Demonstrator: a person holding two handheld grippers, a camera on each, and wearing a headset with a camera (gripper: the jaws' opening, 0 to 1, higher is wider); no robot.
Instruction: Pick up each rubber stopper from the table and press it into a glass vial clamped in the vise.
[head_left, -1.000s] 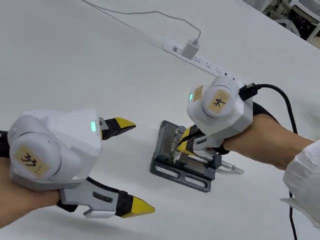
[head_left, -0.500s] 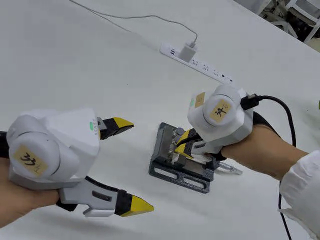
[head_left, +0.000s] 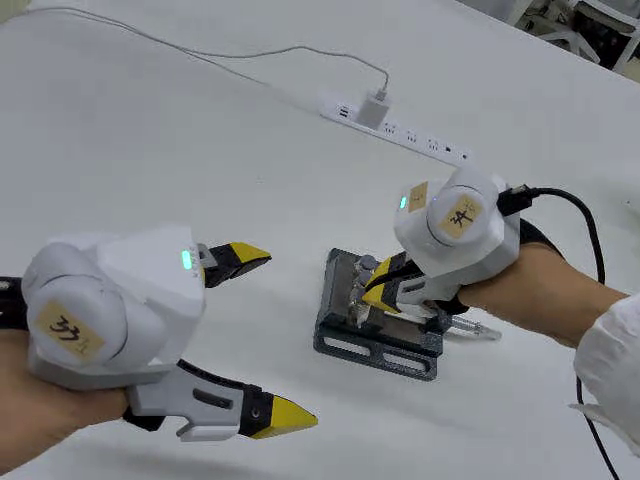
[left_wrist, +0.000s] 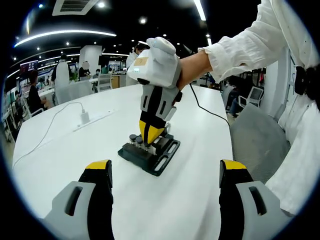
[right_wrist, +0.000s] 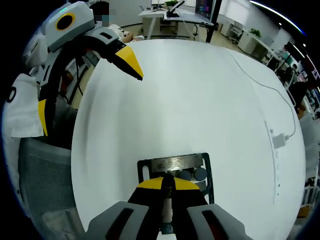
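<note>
Item: two grippers and one vise on a white counter (head_left: 180, 140); little has changed in the past second.

Change: the head view has drifted, so the whole scene sits differently in frame. The right gripper (head_left: 378, 292) stays tip-down on the vise (head_left: 372, 347), perhaps a touch higher, and the left gripper (head_left: 275, 335) stays in the air near it, well short of touching. Count: right gripper, one, jaws pressed together, with anything pinched hidden between them. Left gripper, one, jaws spread wide and holding nothing. Vise, one, dark grey, flat on the counter. Stopper tops (right_wrist: 200, 173), two, round and grey, set in the vise just beside the right tips. Power strip (head_left: 400, 128), one, with one white charger (head_left: 375, 108) plugged in, far side of the counter.
</note>
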